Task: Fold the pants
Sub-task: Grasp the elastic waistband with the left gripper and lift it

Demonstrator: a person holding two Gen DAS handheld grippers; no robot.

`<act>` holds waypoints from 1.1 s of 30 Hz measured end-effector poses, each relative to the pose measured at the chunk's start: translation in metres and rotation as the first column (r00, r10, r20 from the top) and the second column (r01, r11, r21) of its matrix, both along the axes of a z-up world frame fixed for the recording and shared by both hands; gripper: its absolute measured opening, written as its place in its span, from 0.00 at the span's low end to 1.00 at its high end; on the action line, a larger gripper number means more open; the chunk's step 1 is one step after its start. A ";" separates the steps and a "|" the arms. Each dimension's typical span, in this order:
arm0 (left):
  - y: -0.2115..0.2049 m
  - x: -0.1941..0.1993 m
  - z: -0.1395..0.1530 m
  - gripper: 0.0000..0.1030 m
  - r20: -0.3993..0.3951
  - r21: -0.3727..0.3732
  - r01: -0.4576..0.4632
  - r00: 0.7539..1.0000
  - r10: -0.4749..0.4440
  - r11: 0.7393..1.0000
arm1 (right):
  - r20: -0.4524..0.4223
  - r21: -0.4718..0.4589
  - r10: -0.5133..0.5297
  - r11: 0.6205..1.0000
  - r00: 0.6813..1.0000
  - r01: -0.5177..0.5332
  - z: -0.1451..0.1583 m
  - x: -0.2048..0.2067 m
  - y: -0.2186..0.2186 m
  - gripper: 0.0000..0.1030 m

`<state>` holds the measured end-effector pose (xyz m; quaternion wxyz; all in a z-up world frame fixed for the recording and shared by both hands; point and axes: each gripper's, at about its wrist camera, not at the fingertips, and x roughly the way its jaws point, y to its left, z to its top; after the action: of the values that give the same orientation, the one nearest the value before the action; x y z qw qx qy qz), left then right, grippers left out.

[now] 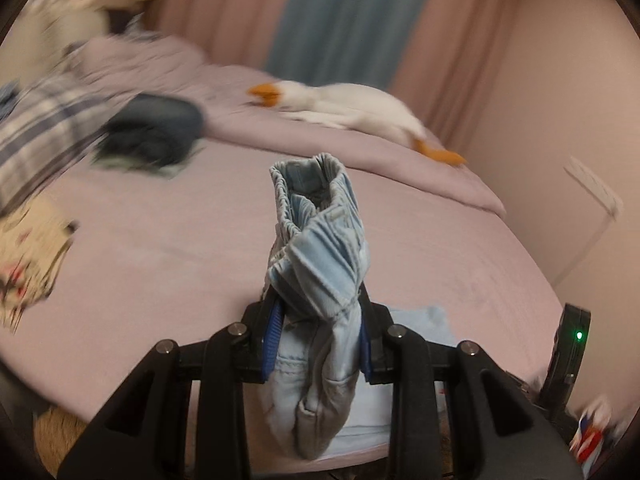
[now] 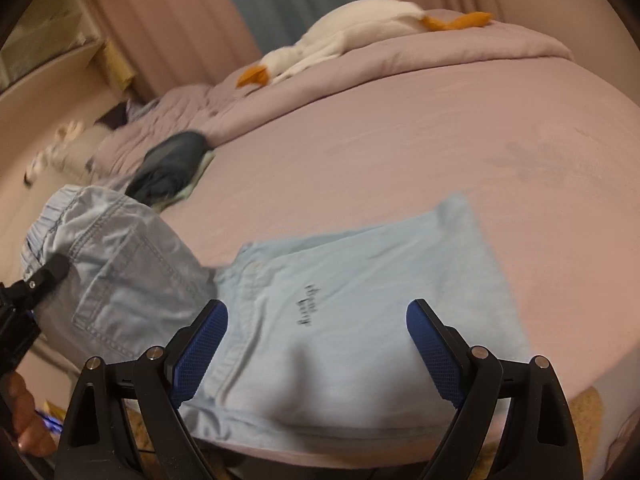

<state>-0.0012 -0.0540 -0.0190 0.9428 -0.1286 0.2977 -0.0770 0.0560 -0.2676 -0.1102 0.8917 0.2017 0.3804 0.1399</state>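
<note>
Light blue pants (image 2: 360,308) lie near the front edge of a bed with a pink sheet (image 2: 400,140). My left gripper (image 1: 320,336) is shut on the bunched waist end of the pants (image 1: 316,240), which stands up between the blue pads with the elastic waistband on top. In the right wrist view that lifted waist part with its back pocket (image 2: 120,264) hangs at the left, held by the left gripper's black fingers (image 2: 48,272). My right gripper (image 2: 316,352) hovers open over the flat part of the pants, with nothing between its pads.
A white plush goose (image 1: 352,108) lies on the folded quilt at the back of the bed. A dark folded garment (image 1: 156,132), a plaid cloth (image 1: 44,128) and a patterned cream cloth (image 1: 28,256) lie at the left. A hand (image 2: 24,416) shows at lower left.
</note>
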 end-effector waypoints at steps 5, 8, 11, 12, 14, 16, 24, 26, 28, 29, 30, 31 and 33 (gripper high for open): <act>-0.058 0.018 -0.004 0.29 -0.022 0.029 0.168 0.986 -0.167 0.985 | -0.001 0.012 -0.100 0.995 0.995 0.100 -0.003 -0.008 -0.037 0.88; -0.083 0.027 -0.014 0.29 -0.052 0.056 0.217 0.975 -0.215 0.974 | -0.021 0.028 -0.147 0.989 0.989 0.147 -0.011 -0.011 -0.058 0.88; -0.103 0.039 -0.026 0.29 -0.092 0.075 0.255 0.965 -0.248 0.964 | -0.054 0.048 -0.200 0.978 0.978 0.203 -0.019 -0.013 -0.080 0.88; -0.109 0.043 -0.029 0.29 -0.105 0.077 0.267 0.960 -0.258 0.961 | -0.060 0.049 -0.214 0.975 0.975 0.217 -0.021 -0.014 -0.085 0.88; -0.122 0.049 -0.036 0.29 -0.130 0.084 0.296 0.950 -0.284 0.952 | -0.071 0.059 -0.241 0.968 0.968 0.245 -0.026 -0.016 -0.097 0.88; -0.136 0.053 -0.045 0.29 -0.154 0.086 0.319 0.940 -0.304 0.944 | -0.078 0.069 -0.246 0.966 0.966 0.251 -0.028 -0.017 -0.104 0.88; -0.157 0.077 -0.105 0.50 -0.330 -0.044 0.433 0.844 -0.422 0.901 | -0.115 0.087 -0.267 0.957 0.957 0.278 -0.038 -0.017 -0.117 0.88; -0.154 0.076 -0.107 0.59 -0.336 -0.101 0.449 0.825 -0.455 0.888 | -0.111 0.084 -0.274 0.955 0.955 0.283 -0.038 -0.021 -0.120 0.88; -0.149 0.071 -0.103 0.69 -0.336 -0.132 0.453 0.816 -0.470 0.881 | -0.109 0.083 -0.279 0.954 0.954 0.288 -0.037 -0.024 -0.121 0.88; -0.146 0.067 -0.100 0.76 -0.329 -0.142 0.455 0.816 -0.475 0.879 | -0.109 0.083 -0.281 0.953 0.954 0.290 -0.037 -0.025 -0.123 0.88; -0.142 0.059 -0.095 0.78 -0.316 -0.150 0.455 0.819 -0.479 0.878 | -0.108 0.083 -0.283 0.953 0.953 0.292 -0.036 -0.026 -0.123 0.88; -0.134 0.053 -0.088 0.81 -0.298 -0.159 0.453 0.825 -0.480 0.877 | -0.106 0.084 -0.282 0.953 0.953 0.291 -0.036 -0.026 -0.124 0.88; -0.121 0.041 -0.080 0.87 -0.271 -0.185 0.450 0.831 -0.486 0.873 | -0.092 0.089 -0.271 0.956 0.958 0.279 -0.032 -0.024 -0.122 0.88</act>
<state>0.0400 -0.1754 -0.0987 0.8277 -0.1155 0.4591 -0.3014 0.0320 -0.3896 -0.1424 0.8754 0.3031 0.3758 0.0254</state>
